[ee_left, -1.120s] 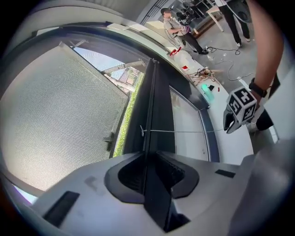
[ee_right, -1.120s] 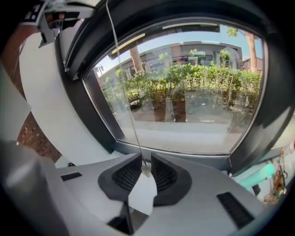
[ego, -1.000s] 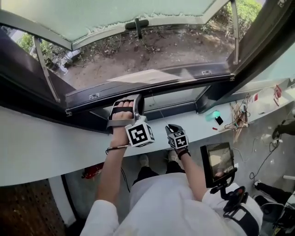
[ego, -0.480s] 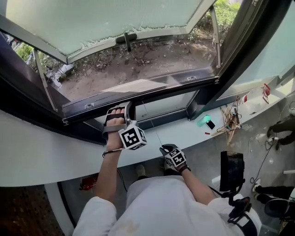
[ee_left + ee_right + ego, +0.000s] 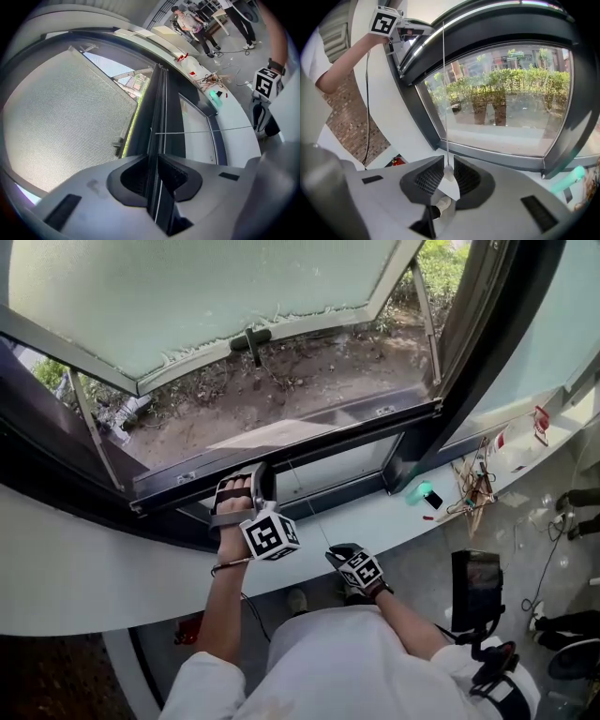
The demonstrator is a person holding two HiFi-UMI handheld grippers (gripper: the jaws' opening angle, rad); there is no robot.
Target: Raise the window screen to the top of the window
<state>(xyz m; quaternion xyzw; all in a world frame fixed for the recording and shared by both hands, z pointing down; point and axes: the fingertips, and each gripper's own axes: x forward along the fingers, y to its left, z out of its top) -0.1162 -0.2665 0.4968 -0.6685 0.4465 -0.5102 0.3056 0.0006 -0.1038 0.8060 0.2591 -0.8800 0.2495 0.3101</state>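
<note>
The window screen's dark bottom rail [image 5: 328,432] runs along the foot of the open window. My left gripper [image 5: 239,488] is shut on this rail near its left end. In the left gripper view the rail [image 5: 157,117] passes edge-on between the closed jaws of that gripper [image 5: 154,180], with grey mesh [image 5: 61,117] to its left. A thin pull cord [image 5: 309,507] leads from the rail back to my right gripper [image 5: 339,554], held low over the sill. In the right gripper view the gripper [image 5: 447,176] is shut on the cord's white tab [image 5: 449,183], and the cord [image 5: 443,70] rises taut.
The outer sash with its handle [image 5: 246,337] is swung outward over bare ground. A white sill [image 5: 112,568] curves below the window. A teal object [image 5: 417,491], a phone [image 5: 433,498] and loose wires [image 5: 473,486] lie on its right part. A screen on a stand [image 5: 476,577] is at my right.
My right gripper has drawn back from the window toward my body with the cord in it. The left gripper stays clamped on the rail.
</note>
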